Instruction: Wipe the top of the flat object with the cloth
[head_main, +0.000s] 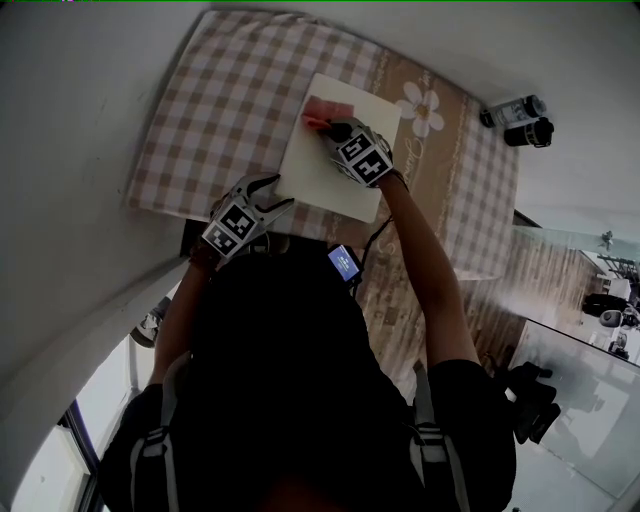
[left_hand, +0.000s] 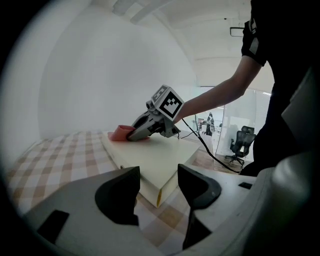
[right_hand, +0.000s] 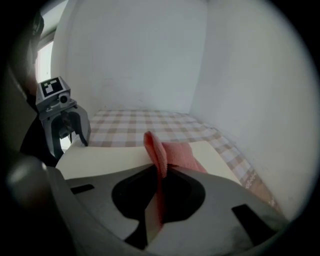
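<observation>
Right claw (head_main: 325, 126) pinches pink cloth (head_main: 320, 108), pressed on the cream board (head_main: 330, 175). Left claw (head_main: 278, 192) is spread, empty, by board's near corner.

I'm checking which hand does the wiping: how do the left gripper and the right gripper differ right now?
The left gripper has its jaws apart, gripping nothing; the right gripper is shut on the pink cloth. The left gripper sits at the near corner of the cream board; the right gripper is over its far end. Both bear marker cubes.
</observation>
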